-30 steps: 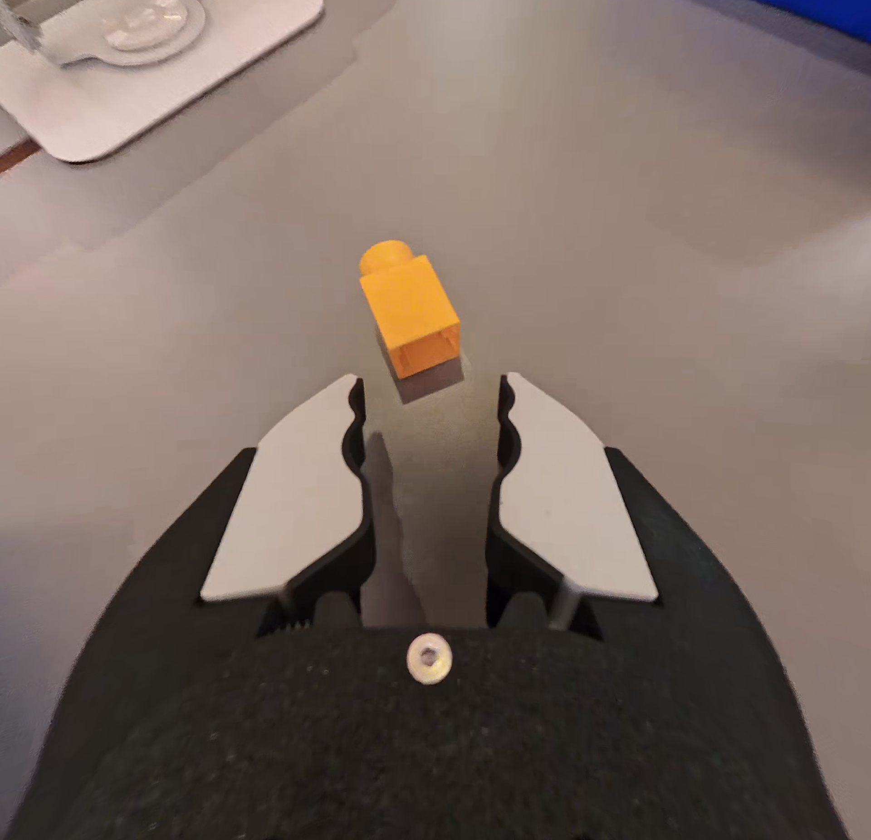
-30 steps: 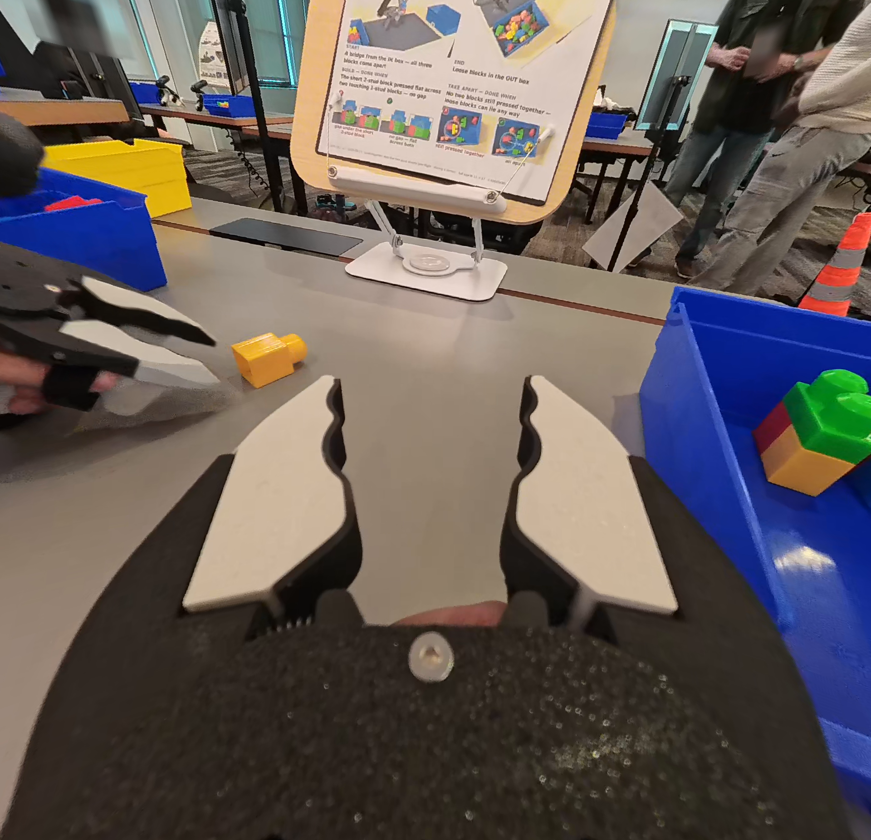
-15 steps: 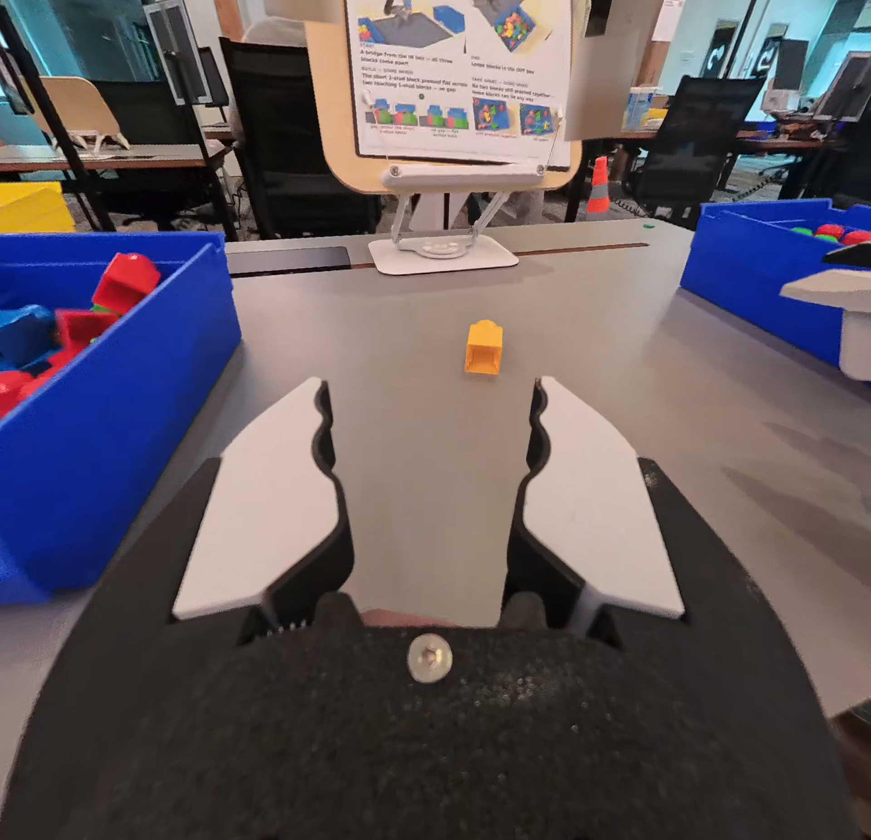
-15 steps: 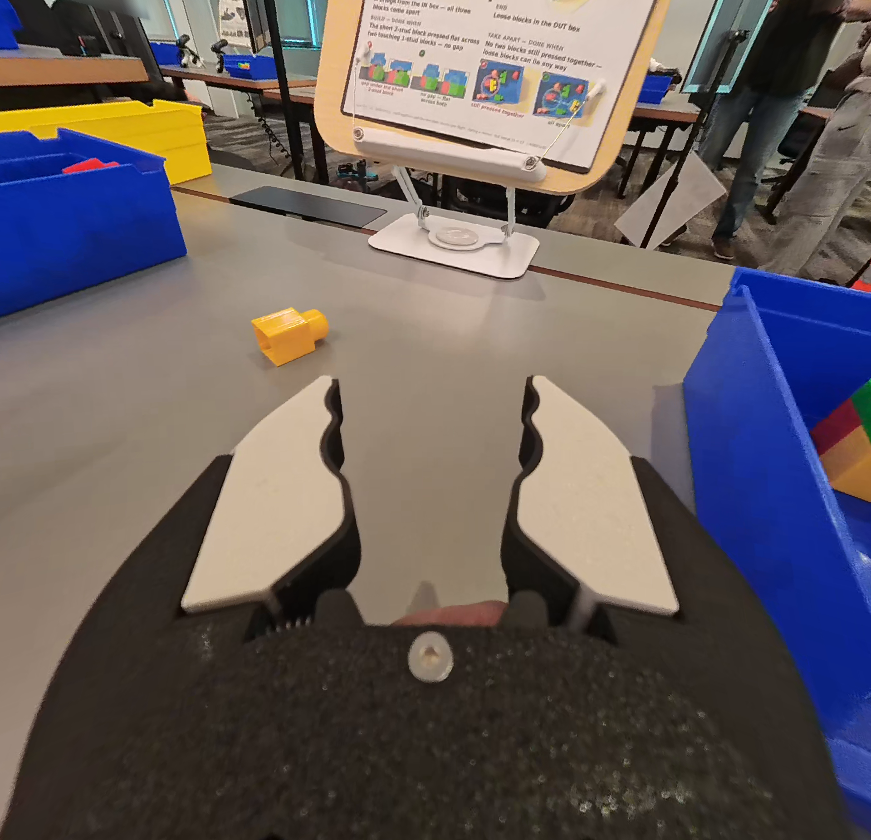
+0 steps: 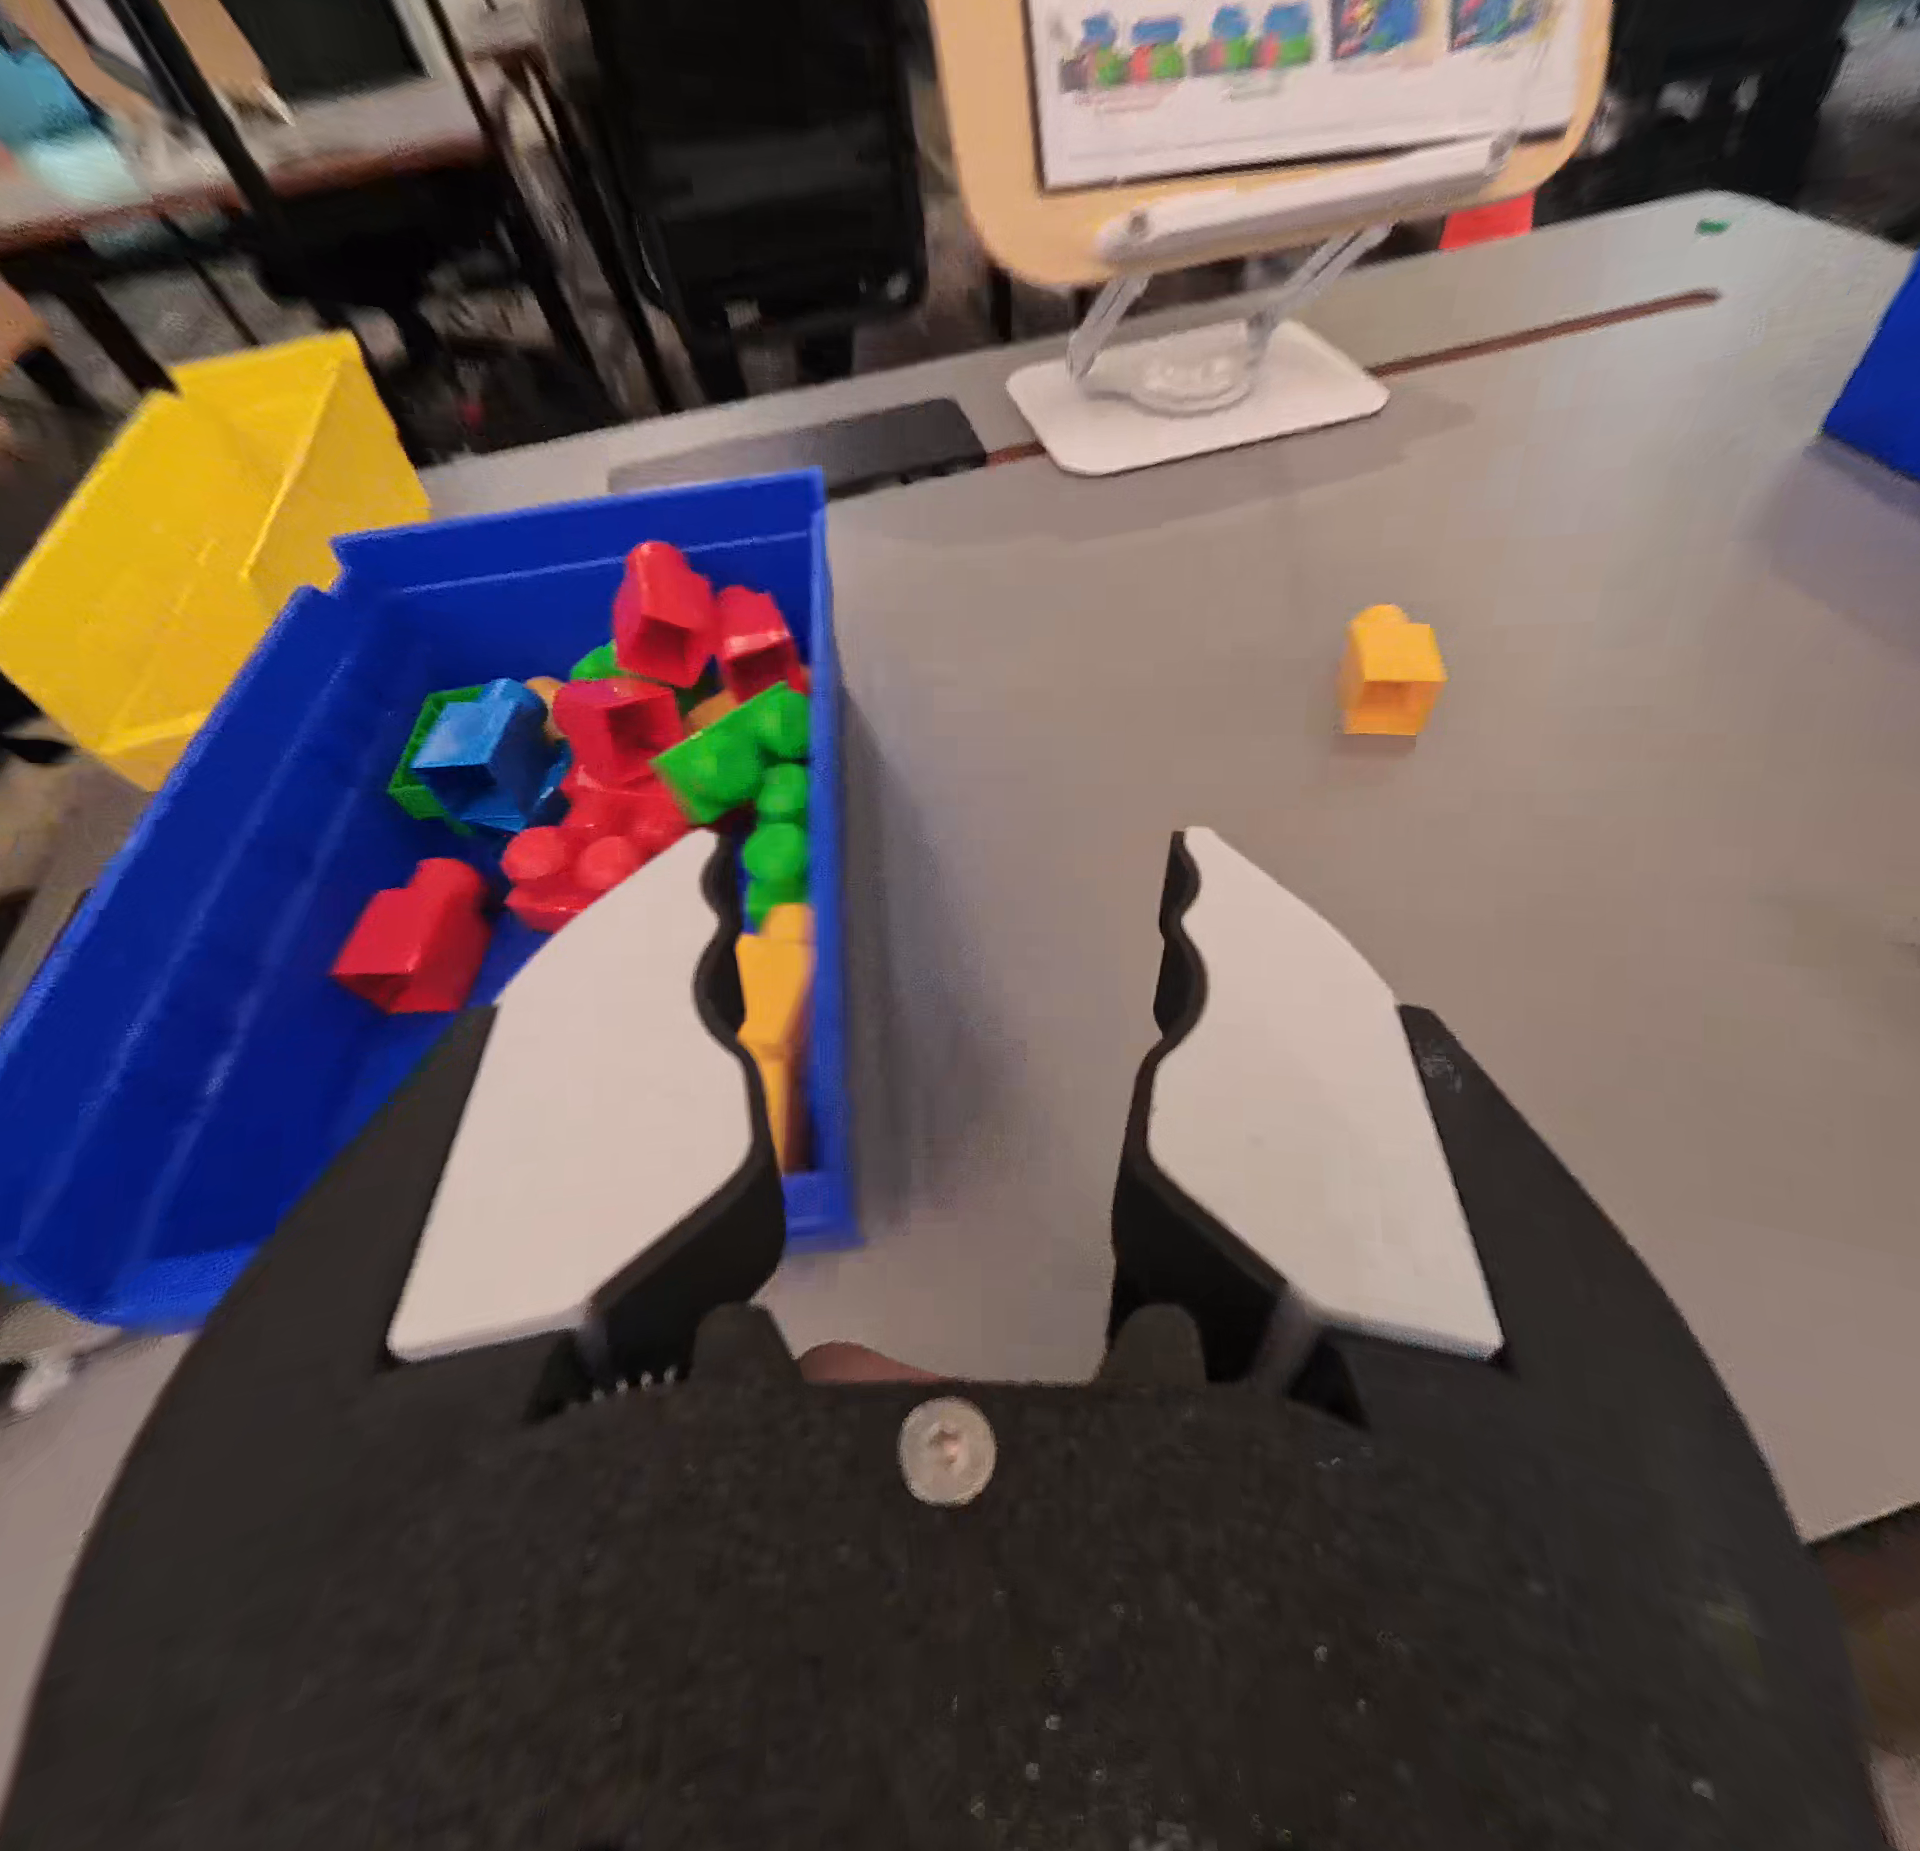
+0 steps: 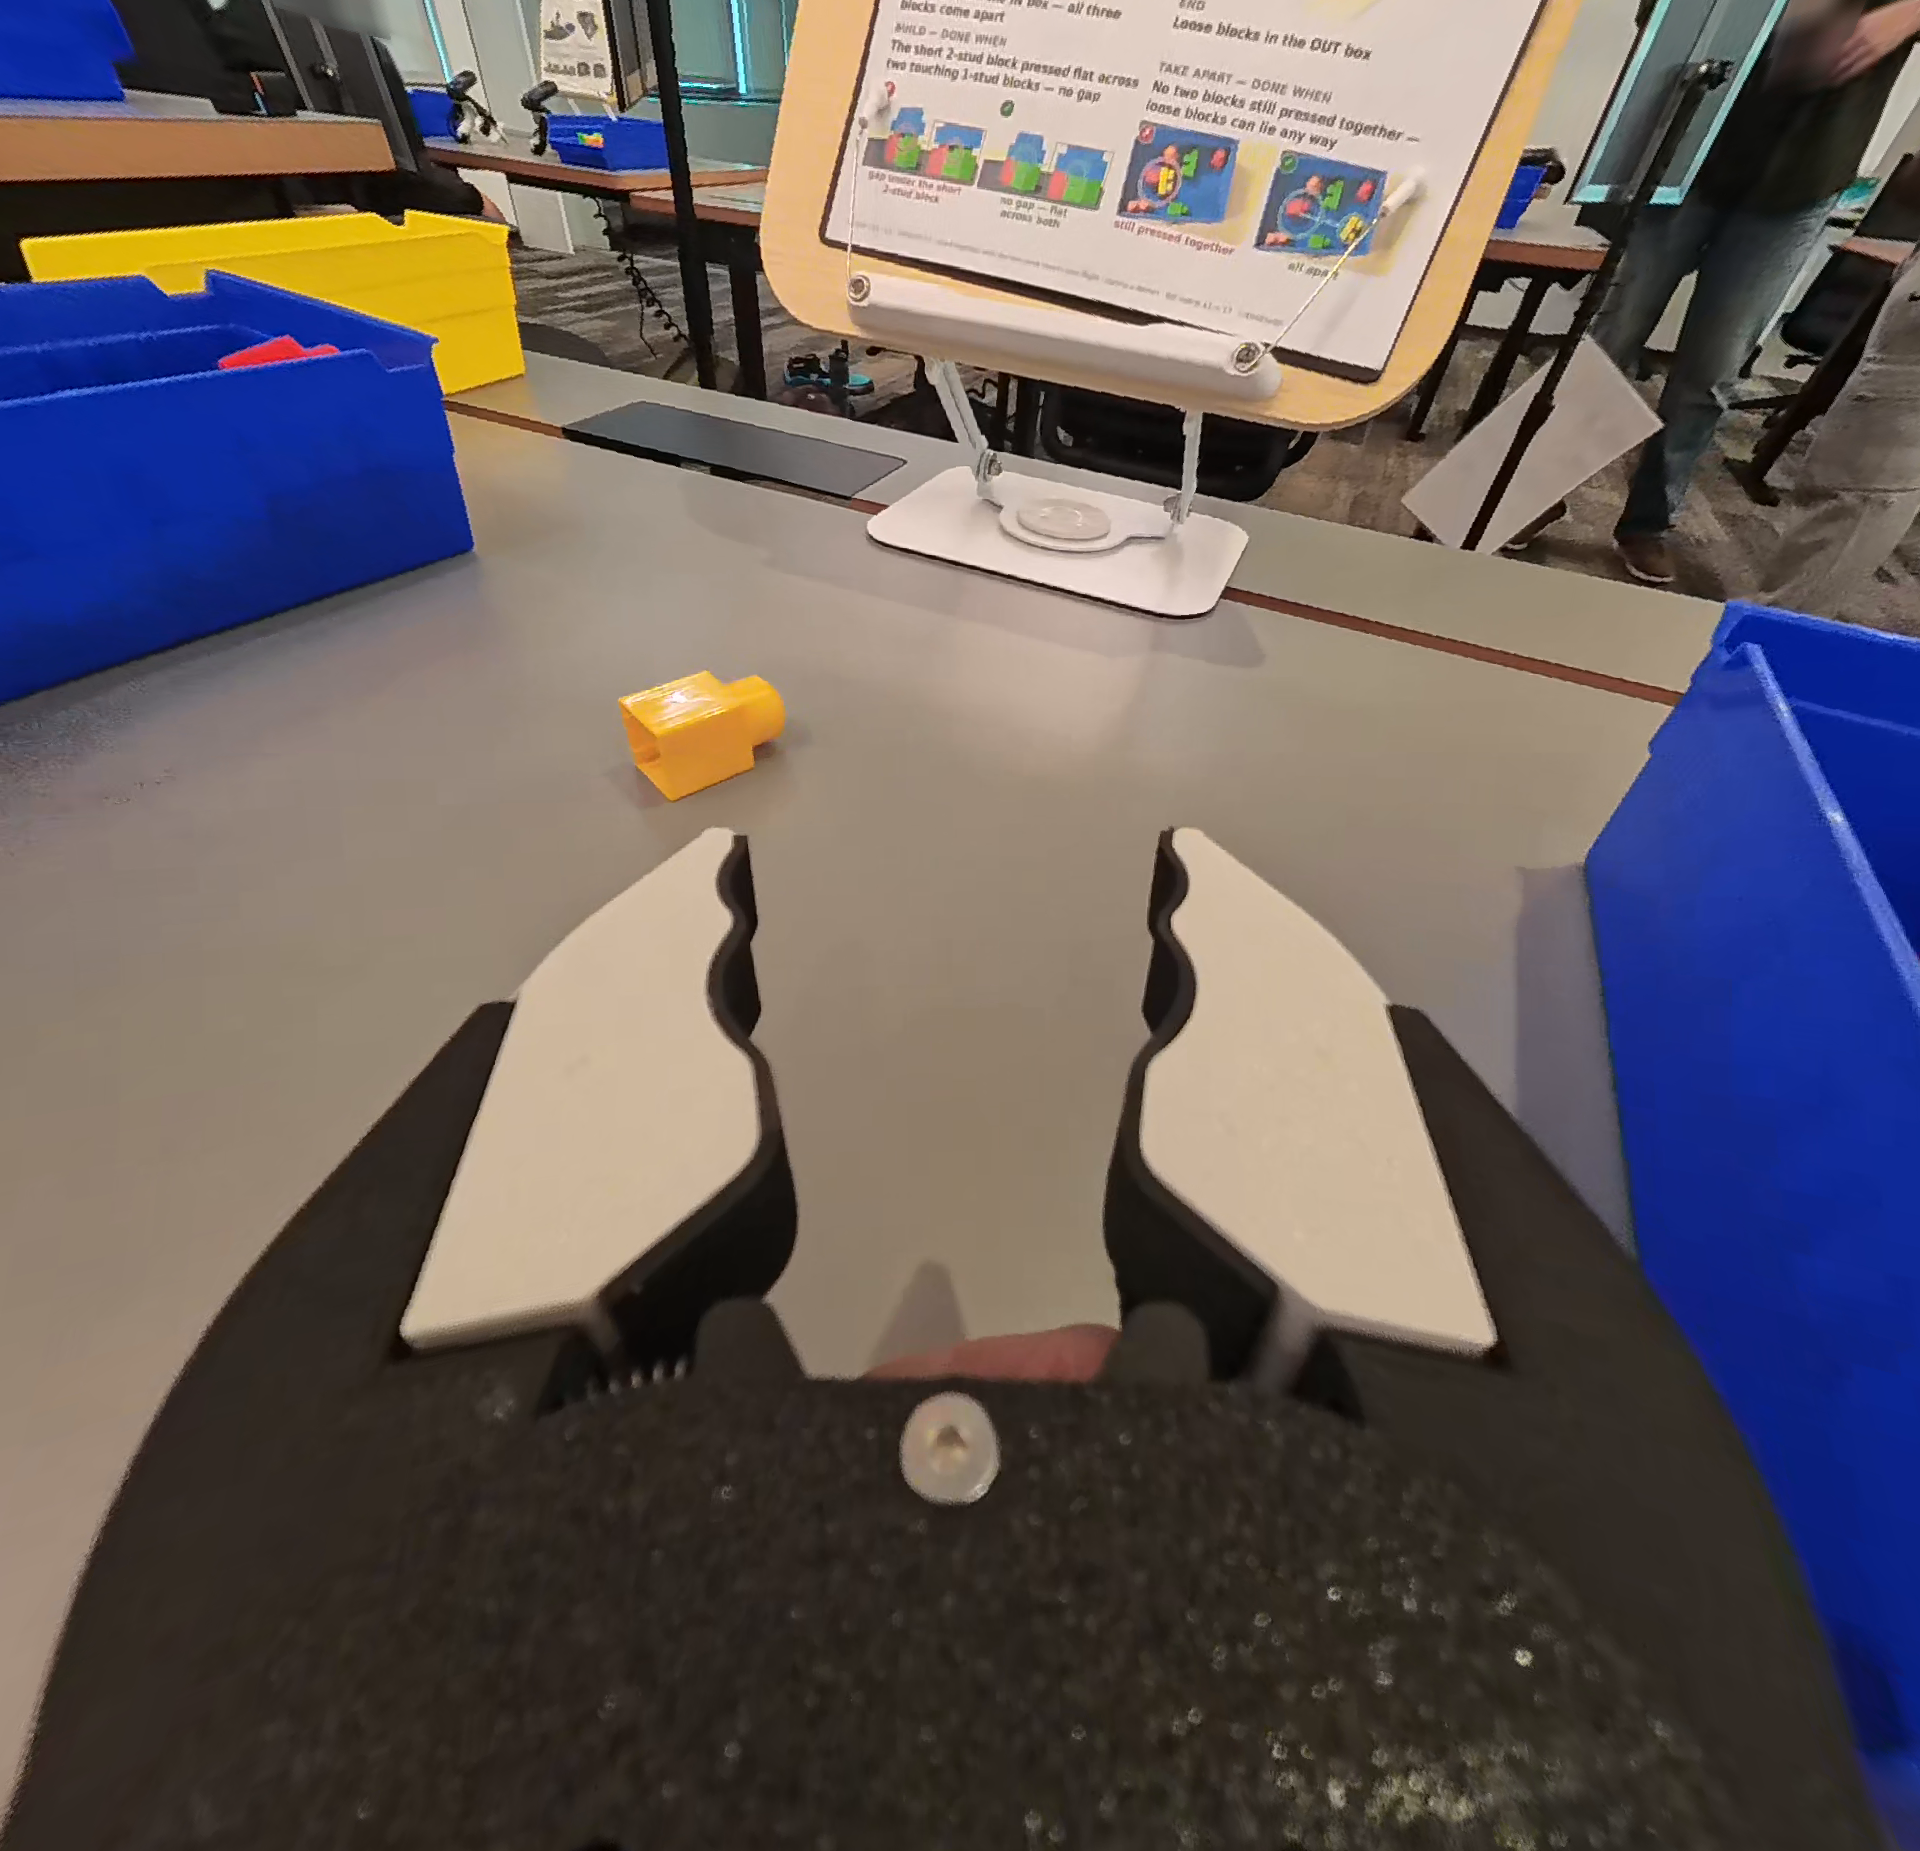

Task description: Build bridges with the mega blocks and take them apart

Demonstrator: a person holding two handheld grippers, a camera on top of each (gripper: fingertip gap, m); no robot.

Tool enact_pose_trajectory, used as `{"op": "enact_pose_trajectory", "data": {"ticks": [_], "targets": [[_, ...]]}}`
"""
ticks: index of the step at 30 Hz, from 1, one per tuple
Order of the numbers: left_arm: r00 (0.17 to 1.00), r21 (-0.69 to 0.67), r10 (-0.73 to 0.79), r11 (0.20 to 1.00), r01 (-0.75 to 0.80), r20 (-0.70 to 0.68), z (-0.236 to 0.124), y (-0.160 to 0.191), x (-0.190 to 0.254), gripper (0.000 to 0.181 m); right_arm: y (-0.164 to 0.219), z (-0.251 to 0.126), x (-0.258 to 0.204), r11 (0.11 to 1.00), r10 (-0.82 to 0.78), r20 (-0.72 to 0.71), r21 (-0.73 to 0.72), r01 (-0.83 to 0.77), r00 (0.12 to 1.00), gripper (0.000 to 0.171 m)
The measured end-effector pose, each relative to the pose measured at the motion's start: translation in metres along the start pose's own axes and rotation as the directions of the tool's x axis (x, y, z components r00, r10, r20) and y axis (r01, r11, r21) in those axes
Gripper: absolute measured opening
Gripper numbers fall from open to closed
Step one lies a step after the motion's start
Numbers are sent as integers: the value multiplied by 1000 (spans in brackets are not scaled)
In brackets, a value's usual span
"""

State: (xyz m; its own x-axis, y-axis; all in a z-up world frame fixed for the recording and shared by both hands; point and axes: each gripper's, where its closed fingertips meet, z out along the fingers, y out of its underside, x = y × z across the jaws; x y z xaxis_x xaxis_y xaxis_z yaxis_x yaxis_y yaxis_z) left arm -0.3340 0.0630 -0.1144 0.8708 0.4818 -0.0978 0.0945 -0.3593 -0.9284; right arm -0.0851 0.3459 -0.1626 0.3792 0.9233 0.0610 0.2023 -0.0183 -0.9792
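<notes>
A small orange one-stud block (image 5: 1389, 671) lies on its side on the grey table (image 5: 1091, 658); it also shows in the right wrist view (image 6: 698, 731). My left gripper (image 5: 945, 840) is open and empty, raised near the right wall of a blue bin (image 5: 208, 1022) that holds several red, green, blue and orange blocks (image 5: 623, 721). My right gripper (image 6: 951, 840) is open and empty above the table, with the orange block ahead to its left. The left blue bin also shows in the right wrist view (image 6: 208, 513).
A second blue bin (image 6: 1766, 970) stands at the right edge. An instruction board on a white stand (image 6: 1060, 539) is at the back of the table. A yellow bin (image 5: 197, 554) sits behind the left blue bin. People stand in the background at right.
My left gripper has pulled back from the orange block, risen and swung left toward the blue bin of blocks. My right gripper has moved slightly toward the orange block. Both stay open.
</notes>
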Motion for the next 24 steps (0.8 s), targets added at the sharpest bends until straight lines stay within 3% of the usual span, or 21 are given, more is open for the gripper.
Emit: {"op": "enact_pose_trajectory", "data": {"ticks": [4,10,17,20,24], "targets": [[994,-302,87,948,-102,-63,47,5,-75,77,0,1,3,1000,15,3,6,-15,1000,73],[971,-632,214,739,-232,-106,125,37,-156,68,1,-3,11,1000,21,-11,9,-21,1000,73],[958,-781,212,558,-281,-193,165,66,-187,66,1,-6,23,999,32,-32,11,-32,999,72],[968,-812,158,527,-249,-195,172,77,-190,42,3,-6,26,999,34,-35,4,-34,999,72],[977,-829,115,517,-211,-177,174,76,-194,38,6,-5,28,999,38,-36,-5,-39,999,72]]}}
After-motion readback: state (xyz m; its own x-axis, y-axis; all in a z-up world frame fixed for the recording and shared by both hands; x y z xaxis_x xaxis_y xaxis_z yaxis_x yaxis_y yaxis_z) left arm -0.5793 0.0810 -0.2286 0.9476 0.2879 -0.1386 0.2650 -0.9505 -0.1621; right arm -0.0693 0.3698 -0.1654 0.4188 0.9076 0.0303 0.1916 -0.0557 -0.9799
